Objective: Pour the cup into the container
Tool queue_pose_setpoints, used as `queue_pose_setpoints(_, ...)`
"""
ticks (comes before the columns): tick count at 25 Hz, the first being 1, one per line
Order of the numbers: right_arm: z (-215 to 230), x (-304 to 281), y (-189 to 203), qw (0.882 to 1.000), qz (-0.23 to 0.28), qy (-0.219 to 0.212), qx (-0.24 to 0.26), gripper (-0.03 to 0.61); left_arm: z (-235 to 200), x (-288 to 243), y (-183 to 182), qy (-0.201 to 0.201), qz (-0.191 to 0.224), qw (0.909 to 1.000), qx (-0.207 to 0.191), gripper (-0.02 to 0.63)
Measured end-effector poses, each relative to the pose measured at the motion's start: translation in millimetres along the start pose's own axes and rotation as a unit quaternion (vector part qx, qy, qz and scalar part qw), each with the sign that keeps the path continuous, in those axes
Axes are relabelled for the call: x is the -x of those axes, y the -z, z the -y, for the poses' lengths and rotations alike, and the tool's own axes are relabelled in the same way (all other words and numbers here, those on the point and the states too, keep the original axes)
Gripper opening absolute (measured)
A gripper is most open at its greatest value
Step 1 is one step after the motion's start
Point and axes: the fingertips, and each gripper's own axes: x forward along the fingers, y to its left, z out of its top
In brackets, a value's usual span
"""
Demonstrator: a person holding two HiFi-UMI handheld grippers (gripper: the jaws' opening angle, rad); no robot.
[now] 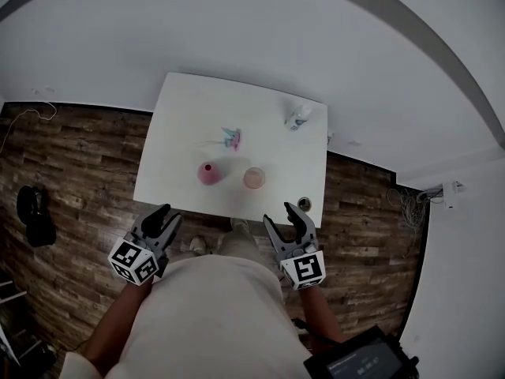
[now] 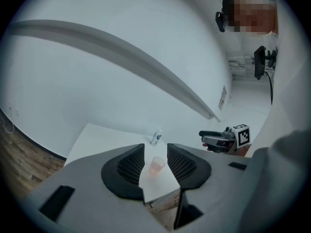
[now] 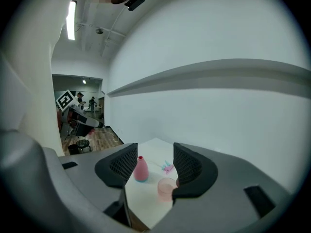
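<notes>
My left tongs (image 1: pixel 167 214) and right tongs (image 1: pixel 280 214) stand apart and empty, well short of the pink container (image 1: pixel 208 173); the cup (image 1: pixel 254 178) near its right on the table (image 1: pixel 181 101) looks light, thin-walled and crushable, so I'd pinch it gently mid-wall.

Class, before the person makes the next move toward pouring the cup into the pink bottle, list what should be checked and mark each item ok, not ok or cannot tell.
1. Cup upright on the table: ok.
2. Pink bottle upright, standing apart from the cup: ok.
3. Bottle's mouth uncapped: cannot tell.
4. Right gripper fingers apart, nothing between them: ok.
5. Left gripper fingers apart, nothing between them: ok.
6. A gripper in place at the cup: not ok; both are well short of it, by the table's near edge.
</notes>
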Motion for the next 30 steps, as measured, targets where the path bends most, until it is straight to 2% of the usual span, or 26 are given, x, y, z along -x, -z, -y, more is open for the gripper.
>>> queue_pose_setpoints(6, 33, -15, -5, 0.999, 0.005, -0.038, 0.031, 0.250, 10, -28, -12, -0.039, 0.008, 0.9992, 0.007, 0.153)
queue_pose_setpoints(13, 46, -40, 22, 0.991, -0.028, -0.114, 0.062, 0.265, 11, -43, -13, -0.086, 0.016, 0.9960, 0.018, 0.153)
queue_pose_setpoints(17, 52, -51, 37, 0.986, -0.042, -0.144, 0.072, 0.289, 12, -43, -7, -0.114, 0.021, 0.9927, 0.032, 0.153)
queue_pose_setpoints(24, 64, -71, 77, 0.967, -0.075, -0.212, 0.117, 0.333, 24, -57, -4, -0.156, 0.029, 0.9863, 0.045, 0.153)
queue_pose_setpoints(30, 72, -88, 105, 0.952, -0.092, -0.253, 0.143, 0.334, 37, -71, 2, -0.182, 0.037, 0.9811, 0.054, 0.153)
